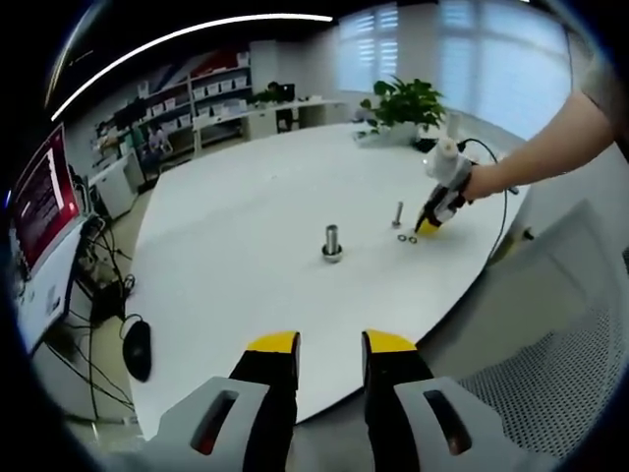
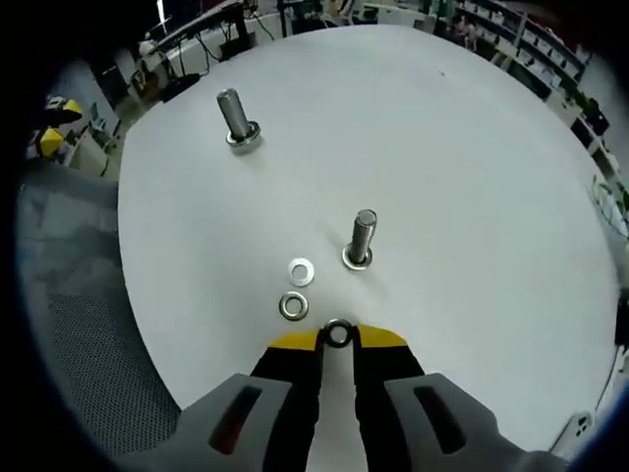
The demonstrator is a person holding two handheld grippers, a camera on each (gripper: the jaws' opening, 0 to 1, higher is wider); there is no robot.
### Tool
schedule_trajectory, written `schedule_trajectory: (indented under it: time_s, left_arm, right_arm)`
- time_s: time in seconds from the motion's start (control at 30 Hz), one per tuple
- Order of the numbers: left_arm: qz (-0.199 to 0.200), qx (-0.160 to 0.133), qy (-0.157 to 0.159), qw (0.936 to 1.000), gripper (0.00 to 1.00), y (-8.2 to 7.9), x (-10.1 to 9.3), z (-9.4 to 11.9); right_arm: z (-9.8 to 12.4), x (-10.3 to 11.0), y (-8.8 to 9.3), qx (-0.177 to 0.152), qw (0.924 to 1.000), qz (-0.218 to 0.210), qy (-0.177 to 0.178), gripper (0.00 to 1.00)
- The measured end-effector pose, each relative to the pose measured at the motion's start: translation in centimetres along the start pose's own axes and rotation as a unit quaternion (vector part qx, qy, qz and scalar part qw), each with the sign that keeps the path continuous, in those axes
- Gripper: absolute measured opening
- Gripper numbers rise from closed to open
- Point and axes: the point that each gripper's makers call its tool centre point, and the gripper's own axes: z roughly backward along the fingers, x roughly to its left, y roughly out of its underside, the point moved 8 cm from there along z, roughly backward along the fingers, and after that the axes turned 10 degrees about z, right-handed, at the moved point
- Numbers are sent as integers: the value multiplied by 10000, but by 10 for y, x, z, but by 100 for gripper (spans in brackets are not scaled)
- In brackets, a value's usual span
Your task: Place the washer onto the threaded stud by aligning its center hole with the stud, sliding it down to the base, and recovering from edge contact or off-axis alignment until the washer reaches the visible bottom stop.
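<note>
A short threaded stud (image 2: 361, 239) stands upright on the white round table (image 2: 472, 167). Just ahead of it, my right gripper (image 2: 338, 336) is shut on a small metal washer (image 2: 338, 333), pinched between the yellow tips low over the table. Two more rings lie between the gripper and the stud: a flat washer (image 2: 302, 271) and a thicker ring (image 2: 293, 307). In the left gripper view, the same stud (image 1: 397, 213) and the loose rings (image 1: 408, 237) sit beside the right gripper (image 1: 430, 225), which a person's hand holds. My left gripper (image 1: 330, 344) hangs open off the table's near edge, nothing between its fingers.
A taller, thicker stud (image 1: 332, 242) (image 2: 236, 120) stands on a round base near the table's middle. A mesh chair (image 1: 550, 374) is at the table's edge. A potted plant (image 1: 403, 103) stands at the far side. A monitor (image 1: 39, 197) and a mouse (image 1: 138, 349) are to the left.
</note>
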Motion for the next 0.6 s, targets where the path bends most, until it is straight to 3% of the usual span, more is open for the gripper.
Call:
schedule_trajectory:
  time_s: [0.07,0.27,0.4,0.6]
  left_arm:
    - [-5,27,-7,10000,23,0,0,-1]
    - [-119,44,-74,9999,23,0,0,0]
    - [-72,-39,-111,9999,23,-2,1,2]
    - [-82,-17,-215,9997,23,-1,3,2]
  right_arm:
    - [1,-1,1,15,10000,-22,3,13]
    - [19,-5,-9,-637,9978,-194,14,13]
    - [34,-8,-22,-995,9949,-136,75,13]
    - [51,-13,-40,-1283,9913,145,242,13]
